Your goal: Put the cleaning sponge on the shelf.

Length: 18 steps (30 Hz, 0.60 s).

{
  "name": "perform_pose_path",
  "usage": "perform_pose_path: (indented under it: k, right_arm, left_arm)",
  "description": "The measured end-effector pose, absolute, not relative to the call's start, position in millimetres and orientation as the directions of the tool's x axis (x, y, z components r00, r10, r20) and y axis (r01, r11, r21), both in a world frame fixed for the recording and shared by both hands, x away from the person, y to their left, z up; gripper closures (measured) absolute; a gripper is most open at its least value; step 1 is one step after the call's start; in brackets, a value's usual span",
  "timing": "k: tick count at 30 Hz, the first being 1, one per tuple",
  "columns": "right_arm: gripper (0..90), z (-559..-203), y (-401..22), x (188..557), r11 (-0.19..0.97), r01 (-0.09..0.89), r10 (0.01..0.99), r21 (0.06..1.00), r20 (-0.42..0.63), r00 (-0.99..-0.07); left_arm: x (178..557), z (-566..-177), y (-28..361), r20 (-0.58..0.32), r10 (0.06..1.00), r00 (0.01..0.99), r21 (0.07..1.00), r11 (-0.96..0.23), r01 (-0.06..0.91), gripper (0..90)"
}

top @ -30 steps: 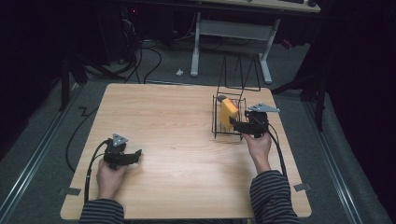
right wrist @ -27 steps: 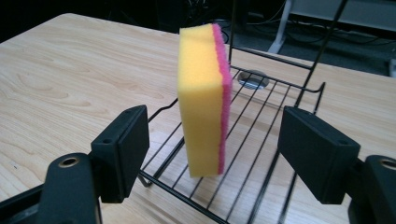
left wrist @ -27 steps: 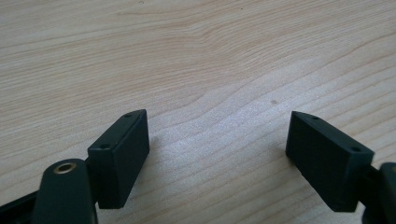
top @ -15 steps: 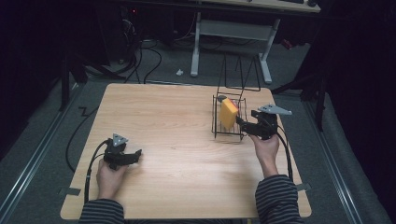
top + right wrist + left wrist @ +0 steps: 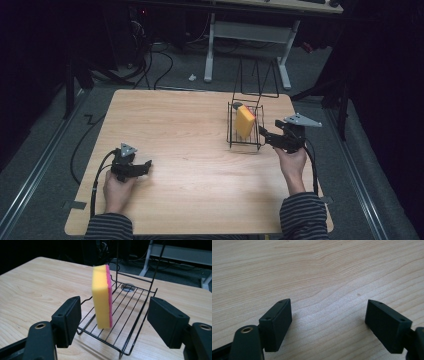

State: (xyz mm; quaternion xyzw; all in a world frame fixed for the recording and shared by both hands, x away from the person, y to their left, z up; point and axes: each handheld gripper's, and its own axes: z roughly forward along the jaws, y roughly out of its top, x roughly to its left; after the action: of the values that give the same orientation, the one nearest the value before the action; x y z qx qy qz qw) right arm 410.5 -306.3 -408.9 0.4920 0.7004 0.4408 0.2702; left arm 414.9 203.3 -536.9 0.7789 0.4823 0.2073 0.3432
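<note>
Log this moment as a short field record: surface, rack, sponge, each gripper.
surface: wooden table
rack: black wire rack, on the table's right half
sponge: yellow with a pink side, standing on edge in the rack
left gripper: open, nothing between the jaws, low over bare wood at the near left
right gripper: open, beside the rack's right side, jaws pointing at the sponge, not touching it

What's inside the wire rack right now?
A yellow sponge with a pink scrubbing layer stands on edge in the black wire rack. A grey round fitting in the table shows through the wires behind it. What the sponge covers can't be seen.
</note>
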Motion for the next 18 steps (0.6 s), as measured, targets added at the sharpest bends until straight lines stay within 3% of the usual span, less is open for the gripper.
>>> perform_pose_path:
  k: [18]
  right_arm:
    - [29.4,-408.3,-329.1,379.8,0.075,0.432,0.935,0.899,0.088,-0.344]
  left_arm:
    - [414.9,-536.9,203.3,-0.008,0.894,0.449,0.735,-0.3,0.609,22.0]
